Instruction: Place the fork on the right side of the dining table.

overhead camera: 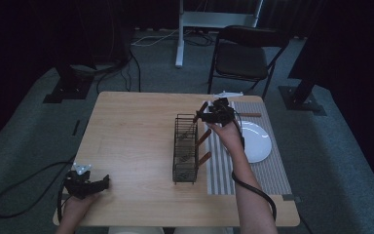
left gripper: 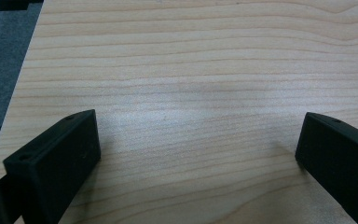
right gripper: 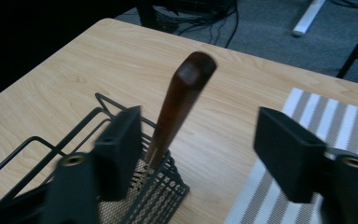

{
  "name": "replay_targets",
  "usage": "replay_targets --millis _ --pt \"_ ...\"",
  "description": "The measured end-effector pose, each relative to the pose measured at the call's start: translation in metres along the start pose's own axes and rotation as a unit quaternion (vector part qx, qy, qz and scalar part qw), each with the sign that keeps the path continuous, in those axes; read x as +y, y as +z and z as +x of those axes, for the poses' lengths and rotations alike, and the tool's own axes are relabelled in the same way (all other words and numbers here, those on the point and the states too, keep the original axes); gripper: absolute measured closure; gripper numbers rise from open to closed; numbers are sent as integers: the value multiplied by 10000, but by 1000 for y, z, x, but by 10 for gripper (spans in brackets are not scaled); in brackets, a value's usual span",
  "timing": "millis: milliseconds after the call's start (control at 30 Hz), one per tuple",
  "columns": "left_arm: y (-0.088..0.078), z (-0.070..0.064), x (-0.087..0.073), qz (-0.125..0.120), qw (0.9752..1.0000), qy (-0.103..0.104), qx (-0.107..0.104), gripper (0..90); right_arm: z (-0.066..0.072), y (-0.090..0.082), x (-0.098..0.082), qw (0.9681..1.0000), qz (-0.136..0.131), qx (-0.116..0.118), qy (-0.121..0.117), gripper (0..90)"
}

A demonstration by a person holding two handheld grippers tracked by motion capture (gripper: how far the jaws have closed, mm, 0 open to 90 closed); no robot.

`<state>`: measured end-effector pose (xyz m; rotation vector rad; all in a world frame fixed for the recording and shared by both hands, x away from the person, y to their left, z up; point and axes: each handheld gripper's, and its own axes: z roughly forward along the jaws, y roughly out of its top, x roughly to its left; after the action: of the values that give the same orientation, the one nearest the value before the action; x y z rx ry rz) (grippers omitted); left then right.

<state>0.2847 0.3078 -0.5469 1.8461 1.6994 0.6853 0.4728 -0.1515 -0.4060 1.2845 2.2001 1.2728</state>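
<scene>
A black wire cutlery basket [overhead camera: 185, 148] stands in the middle of the wooden table [overhead camera: 131, 126]. Three brown wooden handles lean out of its right side. My right gripper [overhead camera: 202, 116] hovers at the basket's far end, its jaws apart around the farthest handle [overhead camera: 202, 107]. In the right gripper view that handle [right gripper: 182, 102] rises from the basket [right gripper: 154, 191] between the jaws of the right gripper [right gripper: 200, 126], close to the left one, and the pads are not pressing on it. My left gripper [overhead camera: 103, 184] rests open at the table's near left corner, with bare wood between the jaws of the left gripper [left gripper: 196, 135].
A striped placemat [overhead camera: 253, 170] lies right of the basket with a white plate [overhead camera: 255, 141] on it. Another wooden-handled utensil [overhead camera: 251, 115] lies at the mat's far end. A folding chair [overhead camera: 243, 56] stands behind the table.
</scene>
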Motion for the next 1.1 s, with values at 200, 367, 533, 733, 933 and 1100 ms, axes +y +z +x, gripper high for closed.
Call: replay_targets --millis 200,367,533,733,933,1100 --pt "0 0 0 2 10000 0 1 2 2 12 -2 9995 177 265 -83 520" --pt "0 0 0 2 10000 0 1 2 0 18 -5 9989 195 428 -12 594" --pt "0 0 0 1 10000 -1 0 2 2 19 -5 9977 179 648 -8 724" --pt "0 0 0 2 10000 0 1 2 3 16 -6 9970 214 737 -14 761" --pt "0 0 0 1 10000 -1 2 2 6 11 -6 9952 231 937 -144 805" --pt "0 0 0 2 10000 0 2 2 9 9 -5 9950 247 941 -247 805"
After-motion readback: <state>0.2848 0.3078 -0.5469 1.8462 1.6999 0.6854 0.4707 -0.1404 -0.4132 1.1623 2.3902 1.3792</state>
